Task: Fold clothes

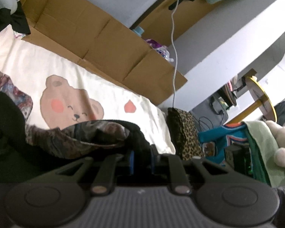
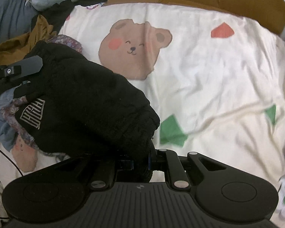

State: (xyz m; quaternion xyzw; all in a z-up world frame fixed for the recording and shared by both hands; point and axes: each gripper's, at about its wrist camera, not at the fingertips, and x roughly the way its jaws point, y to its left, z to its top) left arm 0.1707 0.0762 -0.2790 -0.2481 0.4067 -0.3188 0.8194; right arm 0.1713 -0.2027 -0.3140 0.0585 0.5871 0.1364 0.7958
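Note:
A black fleece garment (image 2: 81, 102) with a pale printed logo hangs stretched between my two grippers above the bed. My right gripper (image 2: 140, 163) is shut on one end of it, at the lower middle of the right wrist view. My left gripper (image 1: 141, 159) is shut on the other end of the black garment (image 1: 136, 133), whose patterned lining shows in the left wrist view. The left gripper also shows in the right wrist view (image 2: 26, 79) at the left edge, pinching the cloth near the logo.
A cream bedsheet (image 2: 209, 76) with bear prints covers the bed. A pile of other clothes (image 2: 19, 43) lies at its left. Cardboard (image 1: 89, 38) lines the wall side. A leopard-print cushion (image 1: 184, 133) and a hanging white cable (image 1: 173, 38) are near the bed's end.

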